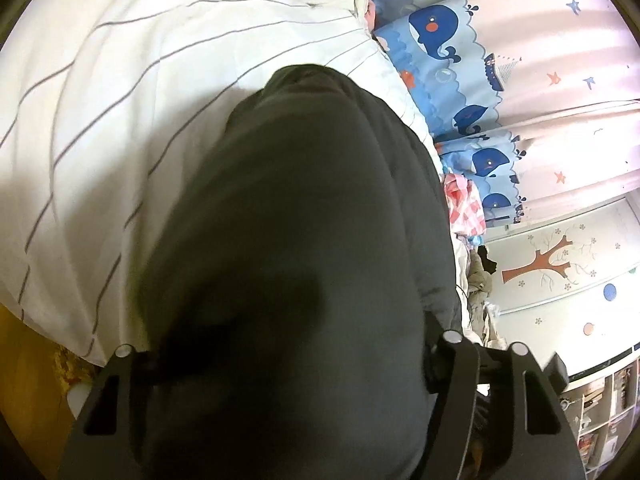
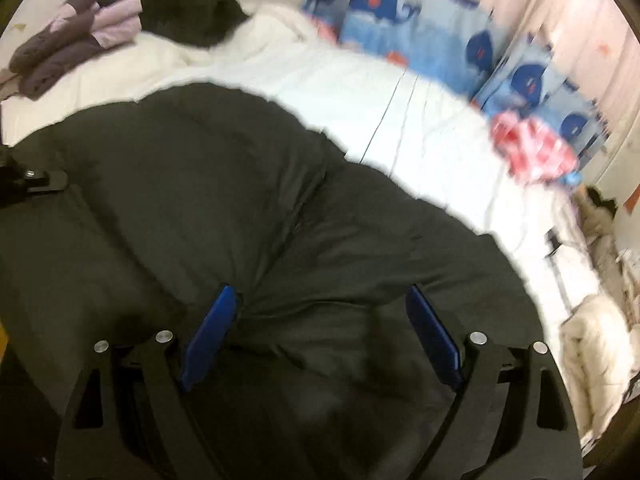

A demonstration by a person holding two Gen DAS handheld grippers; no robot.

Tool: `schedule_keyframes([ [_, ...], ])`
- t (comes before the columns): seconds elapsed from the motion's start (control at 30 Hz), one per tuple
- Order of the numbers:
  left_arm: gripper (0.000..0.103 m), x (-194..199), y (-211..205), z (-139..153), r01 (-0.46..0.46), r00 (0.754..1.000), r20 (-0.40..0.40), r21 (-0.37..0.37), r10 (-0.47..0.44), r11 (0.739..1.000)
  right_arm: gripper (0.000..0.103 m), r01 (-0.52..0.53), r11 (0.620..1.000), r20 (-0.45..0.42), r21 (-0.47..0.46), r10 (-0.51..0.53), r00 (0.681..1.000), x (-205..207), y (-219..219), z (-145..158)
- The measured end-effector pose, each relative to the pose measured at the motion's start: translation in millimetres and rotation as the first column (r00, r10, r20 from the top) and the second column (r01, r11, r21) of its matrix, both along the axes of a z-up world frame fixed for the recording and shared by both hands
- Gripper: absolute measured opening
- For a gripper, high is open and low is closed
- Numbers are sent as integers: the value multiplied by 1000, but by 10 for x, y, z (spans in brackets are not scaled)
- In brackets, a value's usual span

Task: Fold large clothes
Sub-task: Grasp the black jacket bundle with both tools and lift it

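Left wrist view: the dark padded coat (image 1: 288,240) fills the middle of the frame, bulging up between the fingers of the left gripper (image 1: 288,364) and hiding their pads. Whether the jaws pinch the fabric or only stand around it I cannot tell. The coat lies on the striped white duvet (image 1: 100,100) of the bed. If the hold is shallow, the thick slippery fabric could slide out once lifted.

Right wrist view: this picture is blurred. The right gripper (image 2: 320,336) stands wide above the coat (image 2: 240,200), its blue pads (image 2: 210,332) apart with fabric below and nothing clamped. A bite here may catch only the top layer, so the fold drags crooked. The purple garment (image 2: 68,40) and the pink cloth (image 2: 532,148) lie well apart.
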State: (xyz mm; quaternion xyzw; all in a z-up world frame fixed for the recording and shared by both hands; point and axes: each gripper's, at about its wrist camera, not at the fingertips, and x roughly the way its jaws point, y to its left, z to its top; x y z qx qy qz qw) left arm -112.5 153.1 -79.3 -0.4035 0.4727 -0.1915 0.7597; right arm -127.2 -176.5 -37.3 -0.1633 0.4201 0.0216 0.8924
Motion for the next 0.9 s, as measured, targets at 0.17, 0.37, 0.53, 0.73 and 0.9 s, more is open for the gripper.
schedule_keyframes([
  [0.17,57,-70,-101,117,8,1000,28,50,-9,999,84,-50,996,-89,-71,44,995,21,109,-498],
  [0.37,48,-87,-172,333,5,998,61,119,-13,993,84,-86,994,-19,-62,85,996,-143,160,-425],
  [0.53,42,-233,-625,852,58,969,224,203,-104,978,85,-75,997,-45,-33,73,996,-81,178,-698],
  [0.73,42,-369,-1454,1456,149,878,362,417,-314,897,84,-52,962,-90,268,79,993,-161,-335,-484],
  [0.9,42,-538,-2177,1656,186,795,386,580,-468,793,85,34,757,-34,653,-16,999,-474,-1441,-113],
])
